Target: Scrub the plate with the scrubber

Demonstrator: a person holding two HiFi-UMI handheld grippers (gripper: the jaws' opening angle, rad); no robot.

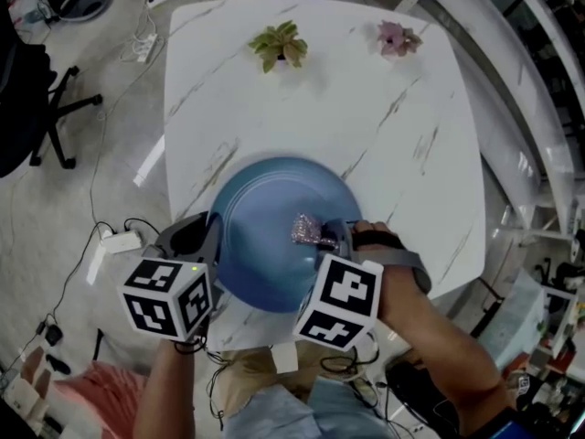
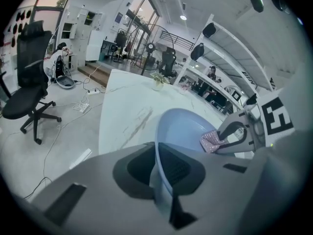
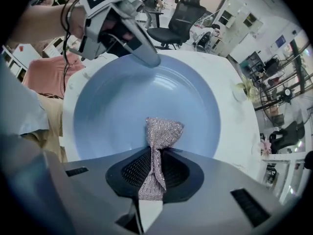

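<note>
- Sitting on the white table [image 1: 402, 126], close to the edge nearest the person, was a big blue plate [image 1: 265, 245].
- The left gripper [image 2: 159, 173] had its jaws squeezed tight on the plate's rim, on the left side.
- The right gripper [image 3: 154, 173] had its jaws clamped on a sparkly pink scrubber [image 3: 162, 131].
- The scrubber stuck out past the jaws, and its end lay against the inside of the plate, a bit right of the middle.
- A little green plant [image 1: 281, 45] and a little pink plant [image 1: 398, 38] stood at the far side of the table, well apart from the plate.
- A black chair [image 2: 27, 102] on wheels stood on the floor to the left.
</note>
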